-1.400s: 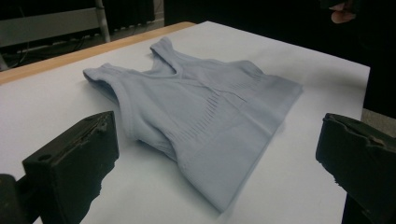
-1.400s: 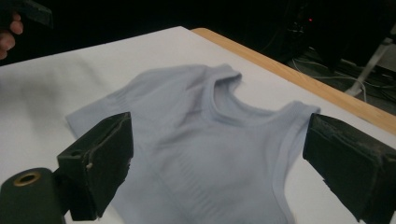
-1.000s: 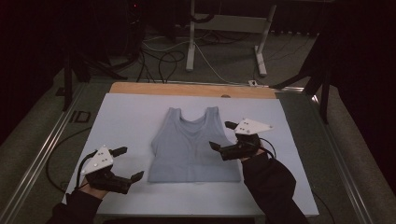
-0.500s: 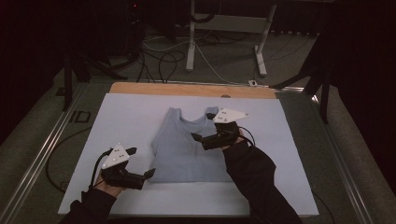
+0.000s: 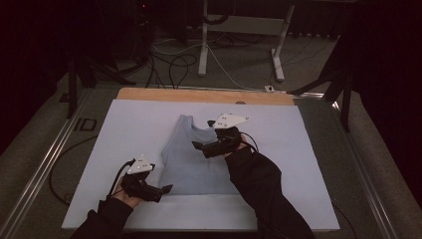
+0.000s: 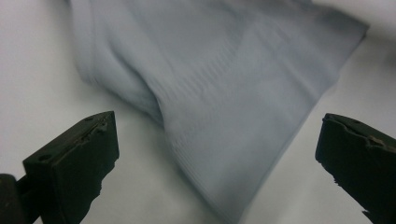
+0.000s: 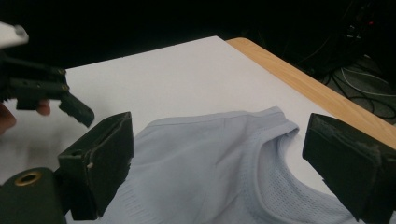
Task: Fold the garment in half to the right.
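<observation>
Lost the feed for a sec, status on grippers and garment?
Both sets of jaws open, holding nothing. Left gripper at the hem corner of the pale blue knit tank top; right gripper over its neckline. Nothing blocking.

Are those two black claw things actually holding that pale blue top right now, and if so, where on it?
No, nothing is held. The left gripper is open near the tank top's bottom corner; the right gripper is open above its neckline.
</observation>
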{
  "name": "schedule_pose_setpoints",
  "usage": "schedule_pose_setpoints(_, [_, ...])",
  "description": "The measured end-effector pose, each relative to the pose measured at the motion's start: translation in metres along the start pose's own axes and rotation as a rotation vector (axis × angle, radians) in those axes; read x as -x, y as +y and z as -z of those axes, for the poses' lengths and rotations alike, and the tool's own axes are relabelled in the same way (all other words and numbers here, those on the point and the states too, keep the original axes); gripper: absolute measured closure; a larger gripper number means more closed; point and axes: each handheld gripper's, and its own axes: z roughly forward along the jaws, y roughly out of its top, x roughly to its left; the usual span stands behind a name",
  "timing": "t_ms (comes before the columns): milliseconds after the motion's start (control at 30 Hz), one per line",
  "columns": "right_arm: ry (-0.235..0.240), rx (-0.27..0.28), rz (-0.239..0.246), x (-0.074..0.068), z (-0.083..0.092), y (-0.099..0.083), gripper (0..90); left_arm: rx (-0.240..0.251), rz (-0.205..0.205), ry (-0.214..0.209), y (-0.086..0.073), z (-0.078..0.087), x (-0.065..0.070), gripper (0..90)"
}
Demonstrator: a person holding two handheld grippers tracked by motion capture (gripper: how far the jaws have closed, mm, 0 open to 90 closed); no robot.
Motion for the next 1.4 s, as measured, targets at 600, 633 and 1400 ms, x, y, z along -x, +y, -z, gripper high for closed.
schedule_pose_setpoints(600, [0.023, -0.033, 0.013, -0.009, -0.017, -0.007, 9.0, -0.097, 0.067, -0.055, -0.006, -0.021, -0.009, 19.8])
schedule_pose_setpoints(633, [0.026, -0.033, 0.011, -0.009, -0.017, -0.007, 9.0, -0.096, 0.063, -0.06, -0.007, -0.021, -0.009, 23.5])
schedule_pose_setpoints(1400, [0.042, -0.048, 0.006, -0.008, -0.03, -0.007, 9.0, -0.147, 0.06, -0.102, -0.005, -0.026, 0.008, 66.1])
